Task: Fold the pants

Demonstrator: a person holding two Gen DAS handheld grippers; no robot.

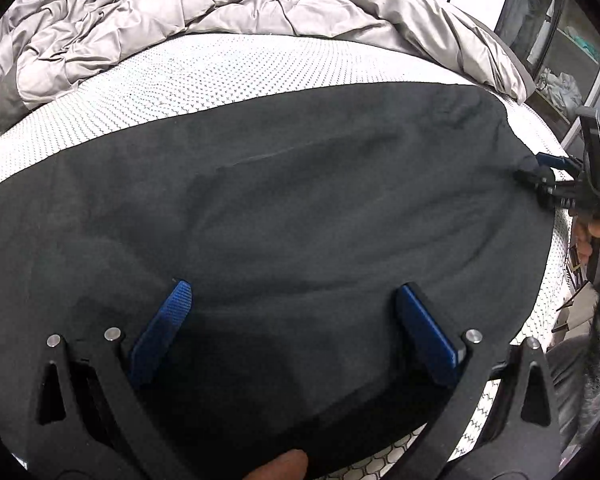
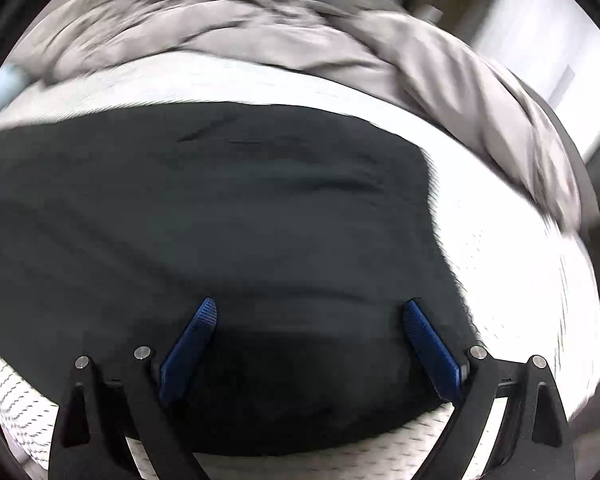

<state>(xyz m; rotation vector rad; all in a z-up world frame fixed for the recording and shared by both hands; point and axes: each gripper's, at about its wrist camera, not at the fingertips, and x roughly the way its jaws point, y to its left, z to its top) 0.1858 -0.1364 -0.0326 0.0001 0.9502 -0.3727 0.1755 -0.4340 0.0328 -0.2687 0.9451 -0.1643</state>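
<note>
Dark pants (image 1: 284,200) lie spread flat across a white patterned mattress (image 1: 180,76). My left gripper (image 1: 296,296) hovers over their near part, jaws wide open, blue pads (image 1: 168,324) apart with only cloth below. At the right edge of the left wrist view, my right gripper (image 1: 540,168) sits at the pants' right end. In the blurred right wrist view, the right gripper (image 2: 310,310) stands wide open over the pants (image 2: 220,220), nothing pinched between its fingers (image 2: 424,336). The pants' right edge (image 2: 440,216) meets bare mattress (image 2: 520,280).
A crumpled grey comforter (image 1: 180,12) is heaped along the far side of the bed (image 2: 300,36). A dark shelf unit (image 1: 556,40) stands beyond the bed's right corner. A person's hand (image 1: 592,240) holds the right gripper. The mattress's near edge (image 1: 384,464) lies just under the left gripper.
</note>
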